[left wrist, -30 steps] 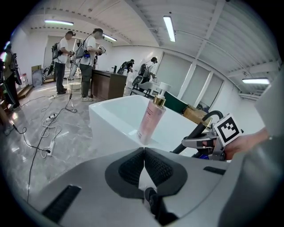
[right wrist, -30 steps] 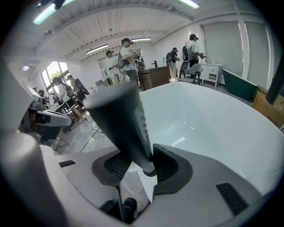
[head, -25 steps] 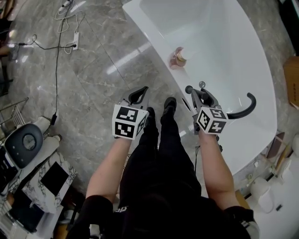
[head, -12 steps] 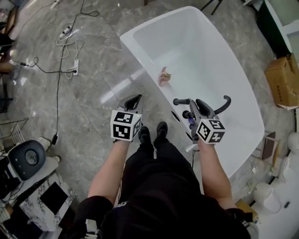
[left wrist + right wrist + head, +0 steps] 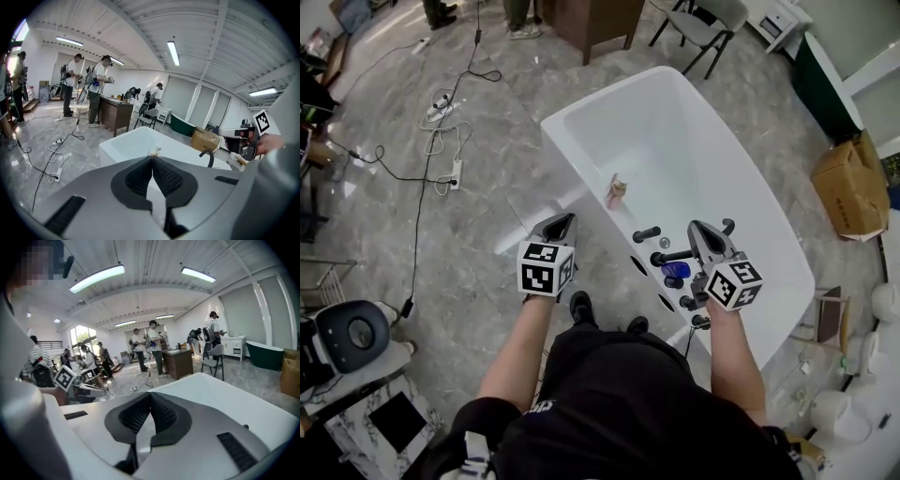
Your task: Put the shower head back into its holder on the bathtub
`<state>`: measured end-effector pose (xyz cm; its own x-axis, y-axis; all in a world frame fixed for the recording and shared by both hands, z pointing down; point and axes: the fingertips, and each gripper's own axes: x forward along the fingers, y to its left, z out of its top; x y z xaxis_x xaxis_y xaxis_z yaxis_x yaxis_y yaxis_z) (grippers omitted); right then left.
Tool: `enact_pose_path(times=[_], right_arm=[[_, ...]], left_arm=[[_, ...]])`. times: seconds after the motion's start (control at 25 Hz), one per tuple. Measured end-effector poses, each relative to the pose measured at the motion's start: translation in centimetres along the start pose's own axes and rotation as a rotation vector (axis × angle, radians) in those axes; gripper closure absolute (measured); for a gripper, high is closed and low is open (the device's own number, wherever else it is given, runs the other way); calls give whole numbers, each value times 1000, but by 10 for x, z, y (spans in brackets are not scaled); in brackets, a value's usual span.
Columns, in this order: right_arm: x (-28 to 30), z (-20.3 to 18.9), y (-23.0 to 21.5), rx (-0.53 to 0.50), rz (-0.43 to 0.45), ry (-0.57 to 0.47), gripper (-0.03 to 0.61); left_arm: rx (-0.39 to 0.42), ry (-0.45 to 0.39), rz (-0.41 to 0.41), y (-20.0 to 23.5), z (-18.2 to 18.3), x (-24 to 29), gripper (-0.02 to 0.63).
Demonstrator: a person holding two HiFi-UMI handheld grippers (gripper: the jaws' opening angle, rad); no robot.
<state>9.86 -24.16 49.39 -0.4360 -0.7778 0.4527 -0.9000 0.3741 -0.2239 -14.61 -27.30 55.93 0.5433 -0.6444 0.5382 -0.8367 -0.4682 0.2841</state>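
The white bathtub (image 5: pixel 769 244) stands to my right, and its near rim carries black fittings. The black shower head (image 5: pixel 646 234) rests among them on that rim, free of both grippers. My right gripper (image 5: pixel 701 231) hovers above the rim just right of it, shut with nothing between the pads. My left gripper (image 5: pixel 560 223) is held over the floor left of the tub, also shut and empty. The tub (image 5: pixel 126 143) and its curved black spout (image 5: pixel 209 156) show beyond the left gripper's jaws. Only the white tub (image 5: pixel 220 394) lies past the right gripper's jaws.
A brass drain (image 5: pixel 617 187) sits in the tub floor. Power strips and cables (image 5: pixel 450 173) trail over the marble floor at left. A cardboard box (image 5: pixel 848 187), a chair (image 5: pixel 712 23) and a wooden desk (image 5: pixel 600 23) stand beyond. Several people (image 5: pixel 101 89) work further back.
Both grippers have lifted well away from the tub rim. The right jaws, open near the shower head before, have closed empty, and the shower head stays on the rim.
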Motion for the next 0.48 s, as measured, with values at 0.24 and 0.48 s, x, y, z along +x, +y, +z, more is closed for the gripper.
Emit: enact_pose_path(times=[0.24, 0.48], right_arm=[[-45, 21, 28, -96, 179, -48, 565], [-103, 44, 0, -131, 206, -126, 565]], left_arm=[[115, -32, -15, -54, 34, -7, 595], [138, -85, -4, -115, 63, -17, 595]])
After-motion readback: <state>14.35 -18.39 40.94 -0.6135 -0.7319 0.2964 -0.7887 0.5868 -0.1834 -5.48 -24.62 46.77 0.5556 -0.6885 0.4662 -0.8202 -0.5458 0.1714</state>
